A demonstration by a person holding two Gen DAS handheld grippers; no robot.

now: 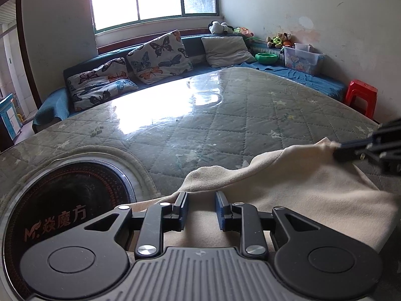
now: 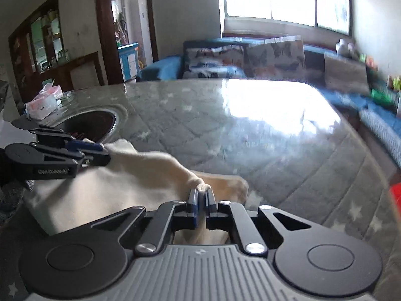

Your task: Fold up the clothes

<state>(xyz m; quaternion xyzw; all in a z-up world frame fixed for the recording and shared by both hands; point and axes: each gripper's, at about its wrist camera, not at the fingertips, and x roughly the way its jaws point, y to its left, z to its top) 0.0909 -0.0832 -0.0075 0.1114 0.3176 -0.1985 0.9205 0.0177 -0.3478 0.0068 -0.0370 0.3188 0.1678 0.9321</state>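
Observation:
A cream fleece garment [image 1: 300, 183] lies on the near part of the quilted table [image 1: 213, 130], partly lifted. My left gripper [image 1: 200, 198] is over its near left edge with its jaws apart; no cloth shows between them in its own view. In the right wrist view the left gripper [image 2: 102, 151] touches the cloth's left corner. My right gripper [image 2: 201, 194] is shut on a bunched edge of the garment [image 2: 130, 183]; it also shows in the left wrist view [image 1: 338, 150], holding the right corner up.
A round black induction hob [image 1: 72, 215] is set into the table at the near left. A tissue pack [image 2: 43, 101] lies at the table's far left. A blue sofa with butterfly cushions [image 1: 158, 57], a storage box [image 1: 302, 59] and a red stool [image 1: 361, 97] stand behind.

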